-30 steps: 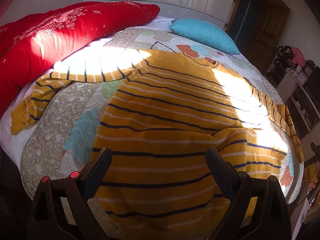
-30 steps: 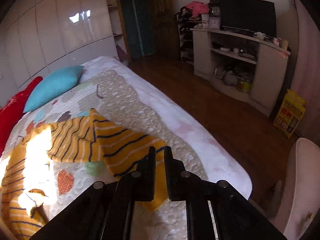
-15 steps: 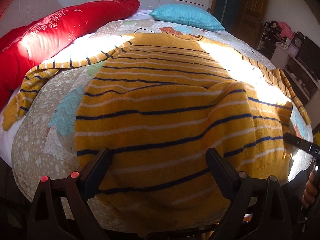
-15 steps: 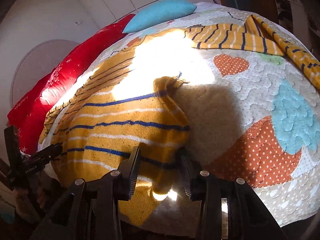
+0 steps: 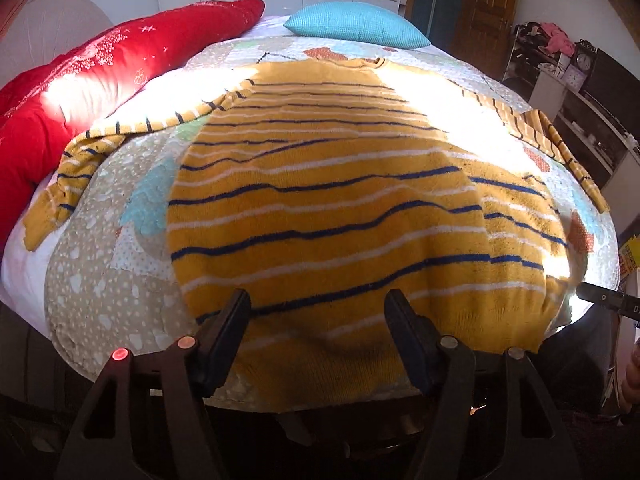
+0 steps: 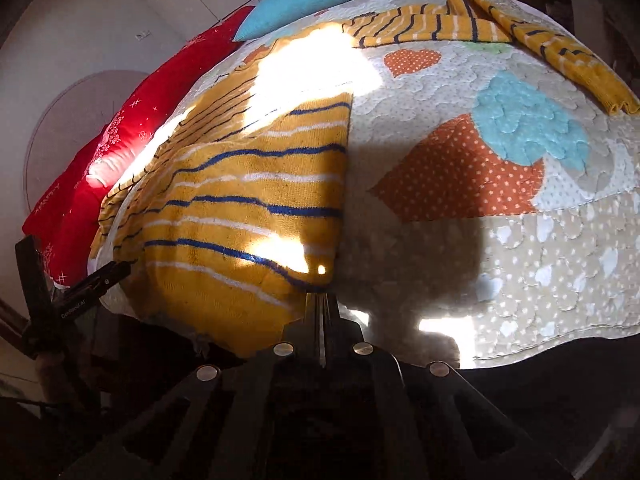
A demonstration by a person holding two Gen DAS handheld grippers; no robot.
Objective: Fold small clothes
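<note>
- One striped yellow sweater (image 5: 340, 208) lies spread across the quilted bed (image 5: 120, 280), its hem hanging at the near edge and both sleeves flung outward.
- Right claw (image 6: 322, 304) is pinched closed on the sweater's lower right corner; that bite looks thin, though glare and shadow make its depth hard to judge, so the knit could slip free once it is pulled.
- Left claw (image 5: 318, 328) hovers with its jaws spread wide over the hem, gripping nothing; if only the right side lifts, the body would likely skew and the fold come out crooked.
- Far sleeve (image 6: 500, 28) lies doubled over itself near the bed's edge; dragging the body may tug it into a worse tangle or off the side.
- Left sleeve (image 5: 80, 160) trails toward the red pillow (image 5: 100, 76) and could snag there.
- Closing low on the hem risks catching quilt along with the knit.
</note>
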